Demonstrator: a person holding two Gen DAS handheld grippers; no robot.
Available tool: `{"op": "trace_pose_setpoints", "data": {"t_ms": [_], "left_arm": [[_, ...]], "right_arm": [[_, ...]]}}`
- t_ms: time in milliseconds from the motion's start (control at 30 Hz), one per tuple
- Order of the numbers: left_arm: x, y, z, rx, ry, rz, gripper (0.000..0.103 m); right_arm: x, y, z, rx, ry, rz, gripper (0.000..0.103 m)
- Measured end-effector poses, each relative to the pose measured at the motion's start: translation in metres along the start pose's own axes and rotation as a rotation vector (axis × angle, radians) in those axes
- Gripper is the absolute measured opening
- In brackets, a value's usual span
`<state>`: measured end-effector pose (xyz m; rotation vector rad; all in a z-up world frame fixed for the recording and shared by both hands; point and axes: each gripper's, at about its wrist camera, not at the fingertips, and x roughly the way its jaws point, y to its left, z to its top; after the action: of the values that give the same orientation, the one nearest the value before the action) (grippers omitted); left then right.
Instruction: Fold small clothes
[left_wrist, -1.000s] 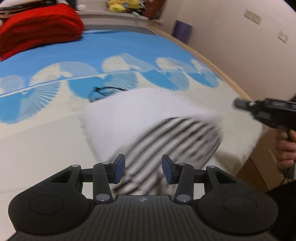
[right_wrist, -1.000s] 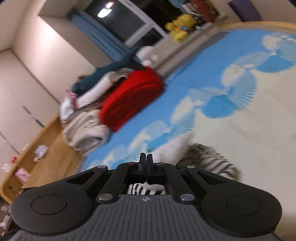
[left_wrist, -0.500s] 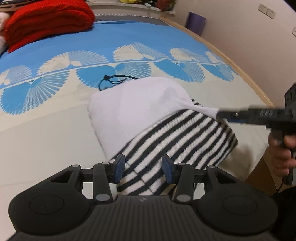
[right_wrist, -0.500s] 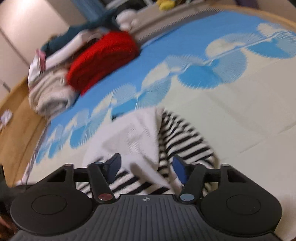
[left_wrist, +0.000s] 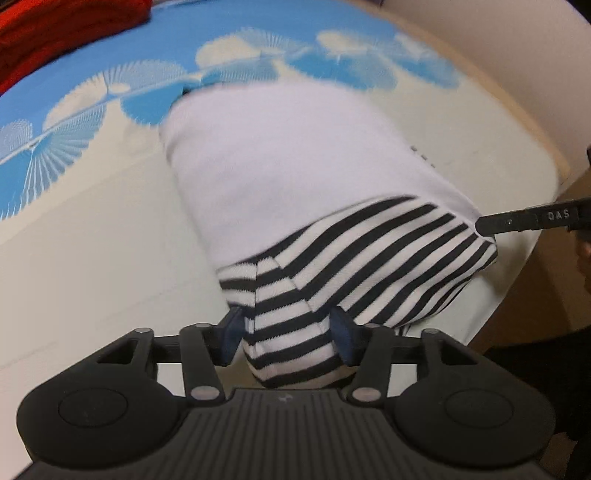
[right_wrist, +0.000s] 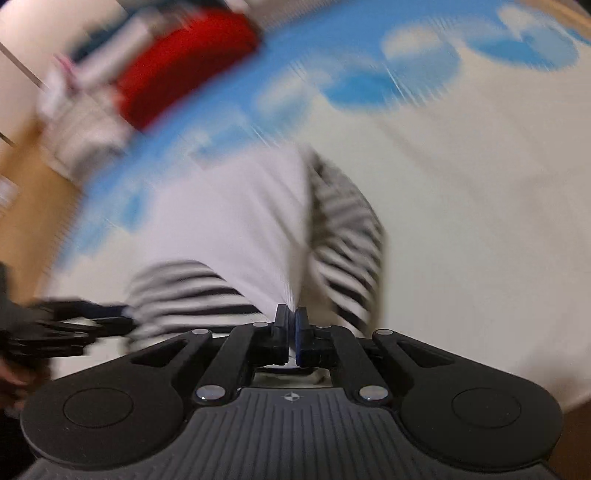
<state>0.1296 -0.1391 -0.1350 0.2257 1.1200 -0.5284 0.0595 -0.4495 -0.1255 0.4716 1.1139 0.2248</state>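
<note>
Striped garment (left_wrist: 354, 258) runs lengthwise away; left claw (left_wrist: 286, 334) gapes, right claw (right_wrist: 290, 325) pinches it.

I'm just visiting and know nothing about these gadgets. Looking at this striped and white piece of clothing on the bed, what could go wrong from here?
1. The left gripper is open around a striped fold of the garment without gripping it, so that side could slip or bunch.

2. The right gripper pinches only a thin white edge; a tug might pull it free.

3. The garment lies near the mattress edge, so it could slide off.
</note>
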Motion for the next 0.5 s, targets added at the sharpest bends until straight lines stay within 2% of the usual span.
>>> {"op": "trace_pose_setpoints", "data": {"t_ms": [67, 133, 200, 267, 333, 367, 433, 500], "left_arm": [[0.001, 0.002, 0.002, -0.010, 0.003, -0.002, 0.059], [0.002, 0.006, 0.002, -0.039, 0.009, -0.006, 0.059], [0.002, 0.009, 0.002, -0.052, 0.006, -0.005, 0.059], [-0.004, 0.009, 0.002, -0.049, -0.008, -0.005, 0.059], [-0.010, 0.010, 0.004, -0.059, -0.022, -0.015, 0.059], [-0.012, 0.011, 0.005, -0.068, -0.031, -0.022, 0.059], [-0.019, 0.014, 0.007, -0.087, -0.053, -0.033, 0.059], [-0.024, 0.018, 0.012, -0.122, -0.081, -0.035, 0.059]], "right_arm": [[0.012, 0.010, 0.002, -0.021, 0.029, -0.047, 0.000], [0.011, 0.018, 0.008, -0.005, 0.008, -0.078, 0.002], [-0.009, 0.021, 0.013, 0.035, -0.103, -0.103, 0.007], [-0.037, 0.029, 0.015, 0.018, -0.264, -0.096, 0.009], [-0.051, 0.038, 0.013, -0.023, -0.352, -0.030, 0.022], [-0.051, 0.044, 0.012, -0.049, -0.358, 0.025, 0.031], [-0.038, 0.058, 0.009, -0.134, -0.296, 0.104, 0.034], [-0.012, 0.073, 0.004, -0.261, -0.185, 0.078, 0.033]]}}
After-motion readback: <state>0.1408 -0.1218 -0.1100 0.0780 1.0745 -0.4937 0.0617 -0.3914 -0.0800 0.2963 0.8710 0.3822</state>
